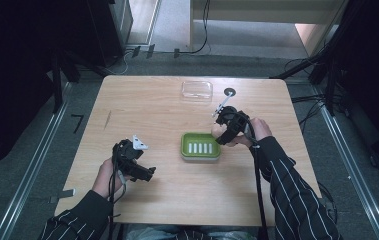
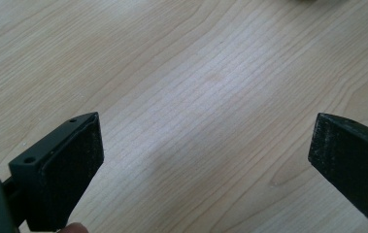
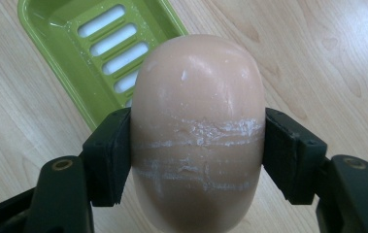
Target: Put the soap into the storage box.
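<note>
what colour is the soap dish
Lime green, with white slots in its base; the soap dish shows best in the right gripper view.

- Counter [image 1: 142, 100]: light wood grain, rounded corners.
- Clear plastic lid [image 1: 197, 90]: lies flat near the counter's far edge, about mid-width.
- Small dark round disc [image 1: 229, 91]: just right of the lid, near the far edge.
- Grey floor [image 1: 37, 165] around the counter; black cables [image 1: 307, 107] trail off the far right corner.
</note>
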The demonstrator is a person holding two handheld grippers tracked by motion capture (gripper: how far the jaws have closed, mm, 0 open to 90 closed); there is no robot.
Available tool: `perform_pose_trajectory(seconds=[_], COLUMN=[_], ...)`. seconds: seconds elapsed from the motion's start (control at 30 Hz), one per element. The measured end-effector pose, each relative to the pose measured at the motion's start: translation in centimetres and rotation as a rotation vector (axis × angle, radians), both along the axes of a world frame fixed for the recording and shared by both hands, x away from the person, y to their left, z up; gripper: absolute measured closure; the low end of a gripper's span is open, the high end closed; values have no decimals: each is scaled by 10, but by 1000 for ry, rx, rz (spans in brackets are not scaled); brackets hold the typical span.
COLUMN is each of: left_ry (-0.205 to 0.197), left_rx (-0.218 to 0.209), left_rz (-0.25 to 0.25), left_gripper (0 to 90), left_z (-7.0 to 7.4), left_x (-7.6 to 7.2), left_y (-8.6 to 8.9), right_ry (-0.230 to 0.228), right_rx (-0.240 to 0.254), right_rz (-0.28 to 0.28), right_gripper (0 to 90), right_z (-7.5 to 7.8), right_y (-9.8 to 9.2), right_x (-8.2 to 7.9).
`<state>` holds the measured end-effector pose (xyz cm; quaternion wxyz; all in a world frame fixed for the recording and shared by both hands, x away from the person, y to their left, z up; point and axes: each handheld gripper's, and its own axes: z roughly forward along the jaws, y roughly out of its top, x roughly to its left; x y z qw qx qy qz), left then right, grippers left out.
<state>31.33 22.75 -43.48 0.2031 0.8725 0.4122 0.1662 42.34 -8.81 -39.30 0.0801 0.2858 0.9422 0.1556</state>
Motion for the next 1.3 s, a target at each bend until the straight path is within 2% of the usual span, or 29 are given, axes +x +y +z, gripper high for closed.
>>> perform_pose_trajectory(seconds=[0.43,0.93,1.3], left_ry=[-2,-1,2], left_rx=[5,0,2], left_rz=[-1,-2,-3], left_gripper=[1,0,0], left_z=[0,0,0], left_x=[0,0,0], left_y=[-1,0,1], right_ry=[-15,-30,-24], right_rx=[2,4,2], right_rz=[53,132,166], right_gripper=[335,335,335], right_z=[2,0,-5], right_y=[7,30,42], right_x=[-1,-1,1])
